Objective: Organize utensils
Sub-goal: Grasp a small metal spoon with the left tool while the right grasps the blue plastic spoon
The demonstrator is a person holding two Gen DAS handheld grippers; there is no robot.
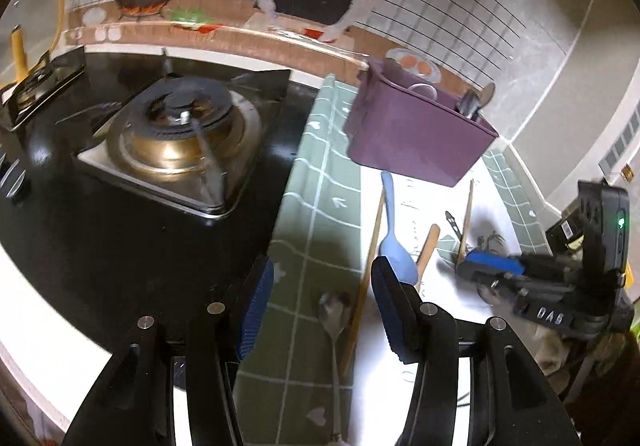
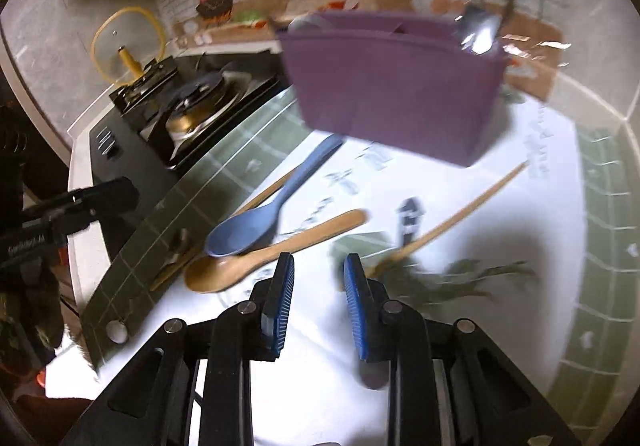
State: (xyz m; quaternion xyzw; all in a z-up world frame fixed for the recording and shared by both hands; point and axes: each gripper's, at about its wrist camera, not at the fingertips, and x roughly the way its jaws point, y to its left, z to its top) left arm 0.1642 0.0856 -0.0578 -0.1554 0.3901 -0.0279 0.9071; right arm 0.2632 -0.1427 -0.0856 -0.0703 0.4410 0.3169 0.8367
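A purple utensil bin point(image 1: 416, 126) point(image 2: 392, 86) stands at the back of the counter with a metal spoon point(image 1: 474, 100) point(image 2: 478, 32) standing in it. A blue spoon point(image 1: 394, 238) point(image 2: 256, 218), a wooden spoon point(image 1: 426, 250) point(image 2: 260, 258), chopsticks point(image 1: 366, 282) point(image 2: 456, 214) and a small black knife point(image 1: 454, 224) point(image 2: 410, 220) lie on the mat. A metal spoon point(image 1: 334, 326) lies between my left fingers. My left gripper point(image 1: 324, 306) is open above it. My right gripper point(image 2: 320, 294) point(image 1: 492, 266) is open and empty, hovering over the mat near the wooden spoon's bowl.
A gas stove point(image 1: 176, 142) point(image 2: 188, 106) sits to the left on a black hob. A glass pan lid point(image 2: 128, 42) leans at the far left. A green grid mat point(image 1: 312, 226) covers the counter. Dark leafy greens point(image 2: 460, 282) lie at the right.
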